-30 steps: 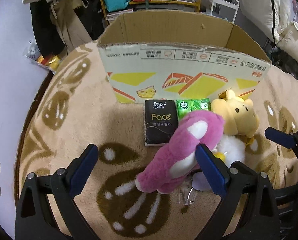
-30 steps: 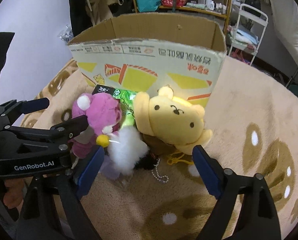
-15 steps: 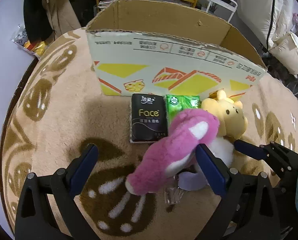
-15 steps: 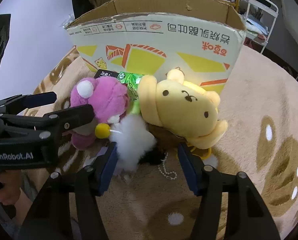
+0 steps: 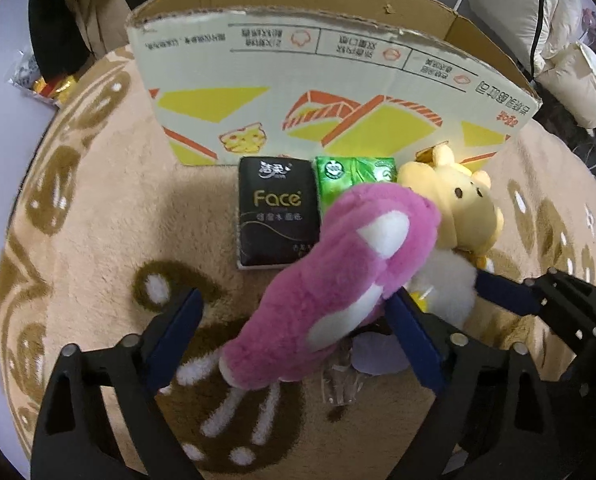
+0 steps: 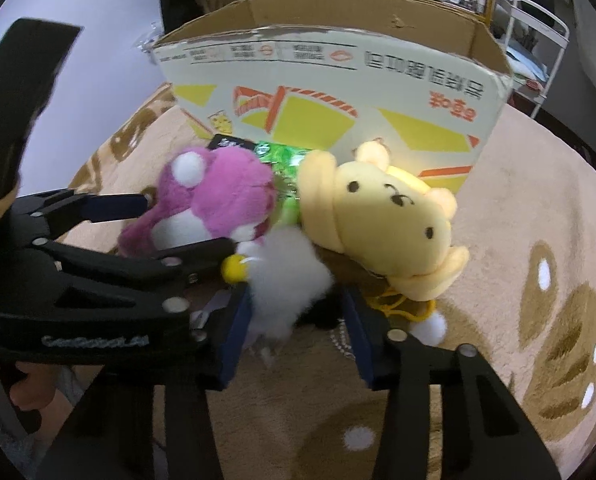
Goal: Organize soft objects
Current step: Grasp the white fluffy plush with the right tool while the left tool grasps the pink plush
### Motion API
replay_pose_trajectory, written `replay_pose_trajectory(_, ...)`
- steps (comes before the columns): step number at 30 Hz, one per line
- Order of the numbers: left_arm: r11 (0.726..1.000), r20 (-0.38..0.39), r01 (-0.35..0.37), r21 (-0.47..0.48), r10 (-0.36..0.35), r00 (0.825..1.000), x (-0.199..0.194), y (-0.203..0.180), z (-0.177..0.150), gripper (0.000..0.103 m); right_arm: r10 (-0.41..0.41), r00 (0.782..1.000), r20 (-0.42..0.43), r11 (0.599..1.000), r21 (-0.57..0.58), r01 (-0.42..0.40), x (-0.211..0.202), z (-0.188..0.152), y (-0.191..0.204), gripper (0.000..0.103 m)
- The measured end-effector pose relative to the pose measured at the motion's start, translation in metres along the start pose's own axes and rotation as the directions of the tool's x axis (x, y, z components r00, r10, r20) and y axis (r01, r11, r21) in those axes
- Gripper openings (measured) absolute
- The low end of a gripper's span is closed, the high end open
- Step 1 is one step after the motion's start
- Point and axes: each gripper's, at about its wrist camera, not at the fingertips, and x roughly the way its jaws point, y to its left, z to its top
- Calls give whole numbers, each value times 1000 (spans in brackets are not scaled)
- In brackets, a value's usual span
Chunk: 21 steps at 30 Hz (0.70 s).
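Note:
A pink plush toy point(image 5: 333, 288) lies on the rug, its lower body between the open fingers of my left gripper point(image 5: 294, 340); it also shows in the right wrist view point(image 6: 214, 204). A white fluffy toy point(image 6: 286, 280) with a yellow ball lies beside it, between the narrowed fingers of my right gripper point(image 6: 298, 324), which press its sides. A yellow bear plush point(image 6: 381, 224) leans on it. A black tissue pack point(image 5: 276, 216) and a green pack point(image 5: 353, 176) lie before the cardboard box point(image 5: 317, 92).
The open cardboard box point(image 6: 337, 92) stands upright at the back of the round patterned rug point(image 5: 98, 220). Shelves, clothes and a white cart crowd the room behind it. A clear plastic scrap point(image 5: 339, 384) lies under the pink toy.
Both grippers moved forward toward the toys. My right gripper's fingers closed in from wide open onto the white fluffy toy. My left gripper stayed open around the pink plush.

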Motion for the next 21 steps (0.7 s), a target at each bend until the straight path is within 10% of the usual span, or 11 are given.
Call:
replay_pose_trajectory(13, 992, -36, 120, -39, -121, 992, 11, 0, -1, 55, -15, 1000, -17, 1000, -7, 15, 18, 7, 0, 40)
replay_pose_trajectory(21, 998, -9, 54, -24, -55, 998, 2, -9, -8, 49, -42, 999, -14, 999, -20, 42, 19, 7, 6, 35)
